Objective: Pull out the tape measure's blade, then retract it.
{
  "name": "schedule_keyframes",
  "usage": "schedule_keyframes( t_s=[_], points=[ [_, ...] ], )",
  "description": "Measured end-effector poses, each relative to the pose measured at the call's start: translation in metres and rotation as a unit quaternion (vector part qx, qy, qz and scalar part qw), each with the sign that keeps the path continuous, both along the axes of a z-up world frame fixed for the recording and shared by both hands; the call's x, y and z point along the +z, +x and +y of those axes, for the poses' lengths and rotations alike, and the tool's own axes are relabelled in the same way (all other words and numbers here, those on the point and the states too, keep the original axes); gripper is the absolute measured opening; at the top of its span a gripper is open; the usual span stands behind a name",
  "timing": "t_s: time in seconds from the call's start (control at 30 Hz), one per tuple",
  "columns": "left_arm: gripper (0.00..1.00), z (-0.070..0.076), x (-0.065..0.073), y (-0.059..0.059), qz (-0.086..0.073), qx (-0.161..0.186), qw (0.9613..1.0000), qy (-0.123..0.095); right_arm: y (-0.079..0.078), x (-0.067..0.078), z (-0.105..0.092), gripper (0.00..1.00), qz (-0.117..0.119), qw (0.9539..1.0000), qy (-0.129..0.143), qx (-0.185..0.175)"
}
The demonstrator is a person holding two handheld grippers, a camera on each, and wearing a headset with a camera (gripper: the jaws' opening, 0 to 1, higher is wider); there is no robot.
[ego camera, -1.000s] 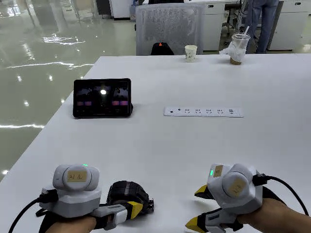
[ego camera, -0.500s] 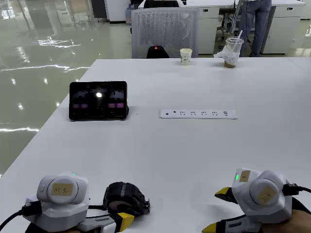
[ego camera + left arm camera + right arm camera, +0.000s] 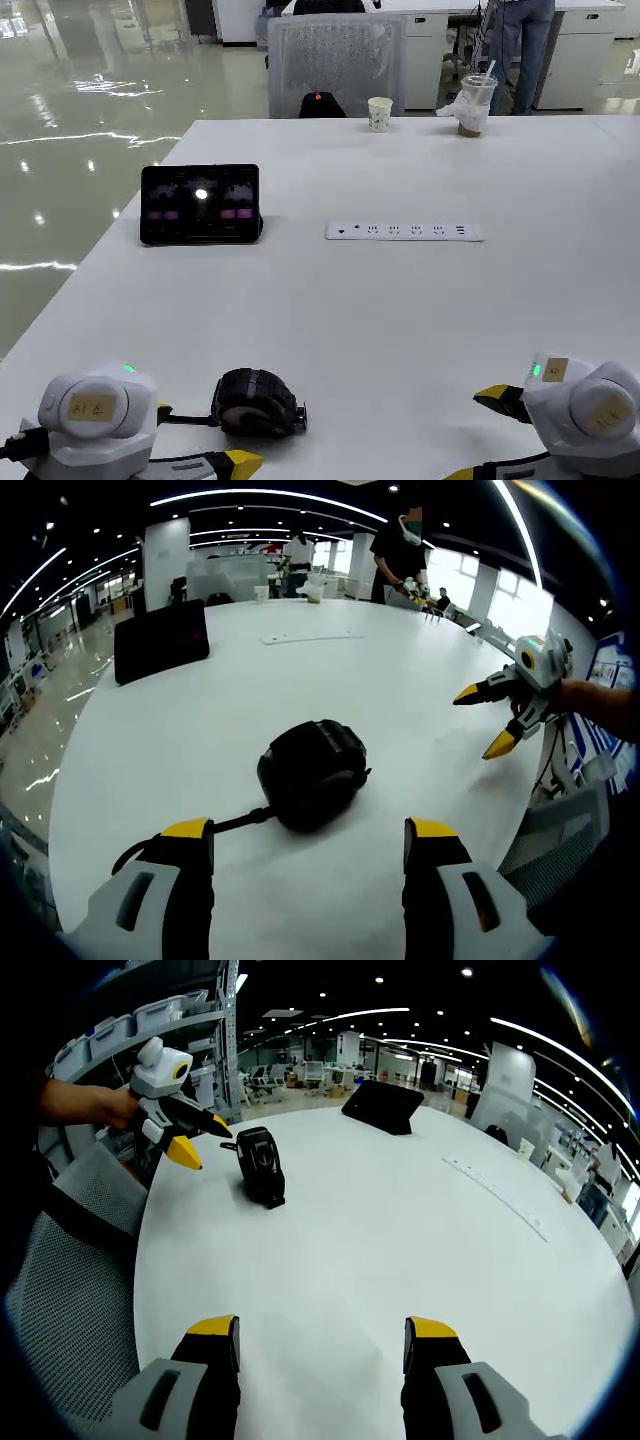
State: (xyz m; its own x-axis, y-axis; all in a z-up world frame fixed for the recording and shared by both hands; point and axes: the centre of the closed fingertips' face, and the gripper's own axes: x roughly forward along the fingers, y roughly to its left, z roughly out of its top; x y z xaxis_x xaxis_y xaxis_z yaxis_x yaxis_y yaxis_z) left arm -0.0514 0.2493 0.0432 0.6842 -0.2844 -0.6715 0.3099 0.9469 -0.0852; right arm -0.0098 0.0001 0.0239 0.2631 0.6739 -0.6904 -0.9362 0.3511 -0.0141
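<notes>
Well, I see the tape measure (image 3: 313,772), a rounded black case with a ribbed, rubbery look, on the smooth white desk (image 3: 400,320) just ahead of my left gripper (image 3: 310,832), its jaws wide and empty. My right gripper (image 3: 323,1328) gapes wide too, well apart. Its view shows the case standing on edge.

Nothing legible: the tan handwritten stickers (image 3: 90,407) atop the white housings of the left gripper (image 3: 310,830) and right gripper (image 3: 322,1326) are too blurred to read, same for the marks on the white power strip (image 3: 404,231).
</notes>
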Motion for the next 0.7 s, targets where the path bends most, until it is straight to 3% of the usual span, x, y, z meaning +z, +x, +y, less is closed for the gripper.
schedule_keyframes(
  t_s=[0.33,0.7],
  points=[
    [0.78,-0.003,0.003,-0.008,-0.016,-0.019,0.9996,-0.015,-0.012,0.003,-0.014,0.75,0.0,0.9995,0.017,-0.028],
    [0.87,-0.012,0.009,-0.012,-0.045,-0.05,0.9976,-0.014,-0.024,0.007,-0.019,0.82,-0.006,0.9975,0.05,-0.049]
  ],
)
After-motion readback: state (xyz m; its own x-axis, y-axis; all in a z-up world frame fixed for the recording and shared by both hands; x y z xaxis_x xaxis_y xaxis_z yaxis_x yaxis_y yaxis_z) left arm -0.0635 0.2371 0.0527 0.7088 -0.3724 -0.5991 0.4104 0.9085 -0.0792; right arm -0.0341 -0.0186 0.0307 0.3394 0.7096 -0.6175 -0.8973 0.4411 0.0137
